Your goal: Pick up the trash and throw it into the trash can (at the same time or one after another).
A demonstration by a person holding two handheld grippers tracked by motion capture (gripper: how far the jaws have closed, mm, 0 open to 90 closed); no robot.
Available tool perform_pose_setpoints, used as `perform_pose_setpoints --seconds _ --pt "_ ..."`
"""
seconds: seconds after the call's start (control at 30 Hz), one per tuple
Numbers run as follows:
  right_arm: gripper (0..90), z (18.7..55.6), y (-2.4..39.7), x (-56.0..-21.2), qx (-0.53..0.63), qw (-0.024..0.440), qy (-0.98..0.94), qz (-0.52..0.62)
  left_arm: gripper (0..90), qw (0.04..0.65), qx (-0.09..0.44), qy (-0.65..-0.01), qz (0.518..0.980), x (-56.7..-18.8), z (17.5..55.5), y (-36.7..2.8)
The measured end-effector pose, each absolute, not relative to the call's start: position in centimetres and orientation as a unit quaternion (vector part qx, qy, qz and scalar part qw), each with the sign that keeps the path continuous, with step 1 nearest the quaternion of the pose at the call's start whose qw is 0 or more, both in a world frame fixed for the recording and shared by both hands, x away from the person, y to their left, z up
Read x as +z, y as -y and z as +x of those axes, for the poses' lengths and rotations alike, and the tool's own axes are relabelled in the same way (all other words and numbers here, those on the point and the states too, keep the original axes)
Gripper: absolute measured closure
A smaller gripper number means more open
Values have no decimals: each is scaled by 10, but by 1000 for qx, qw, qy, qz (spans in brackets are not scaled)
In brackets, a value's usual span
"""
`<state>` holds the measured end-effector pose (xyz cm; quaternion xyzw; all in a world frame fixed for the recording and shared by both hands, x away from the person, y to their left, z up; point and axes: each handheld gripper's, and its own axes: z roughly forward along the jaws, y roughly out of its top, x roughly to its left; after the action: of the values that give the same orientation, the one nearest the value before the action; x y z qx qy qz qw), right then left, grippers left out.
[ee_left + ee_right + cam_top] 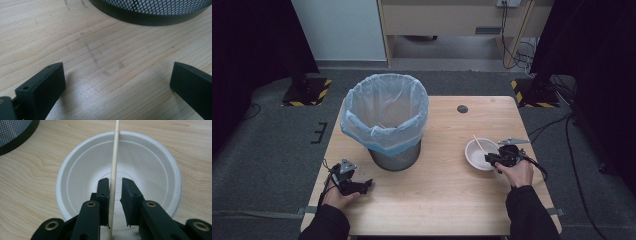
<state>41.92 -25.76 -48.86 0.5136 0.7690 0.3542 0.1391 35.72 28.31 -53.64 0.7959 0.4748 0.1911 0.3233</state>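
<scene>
The right gripper (115, 185), jaws narrowed but not yet pressing, straddles a wooden stick (114, 165) leaning in the white paper bowl (75, 170); the lined mesh bin (384, 120) stands well left, near the wide-open left gripper (117, 82)

Light wooden desk (437, 190) carrying a bin and a bowl.
A black mesh waste bin (394, 156), lined with a pale blue bag (384, 112), stands on the desk left of centre, toward the far edge. A white bowl (478, 156) sits on the right side, well apart from the bin, with a thin wooden stick (478, 145) leaning in it. A dark round grommet (462, 109) marks the far edge.
</scene>
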Motion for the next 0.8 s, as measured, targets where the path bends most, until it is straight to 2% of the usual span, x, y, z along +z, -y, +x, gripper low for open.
perform_pose_setpoints --seconds 0.23,0.8 --pt "853 419 258 -488 349 143 -771 513 0 323 191 -475 796 -536 357 -283" --pt "857 418 261 -467 398 166 -745 509 0 323 191 -475 796 -536 357 -283"
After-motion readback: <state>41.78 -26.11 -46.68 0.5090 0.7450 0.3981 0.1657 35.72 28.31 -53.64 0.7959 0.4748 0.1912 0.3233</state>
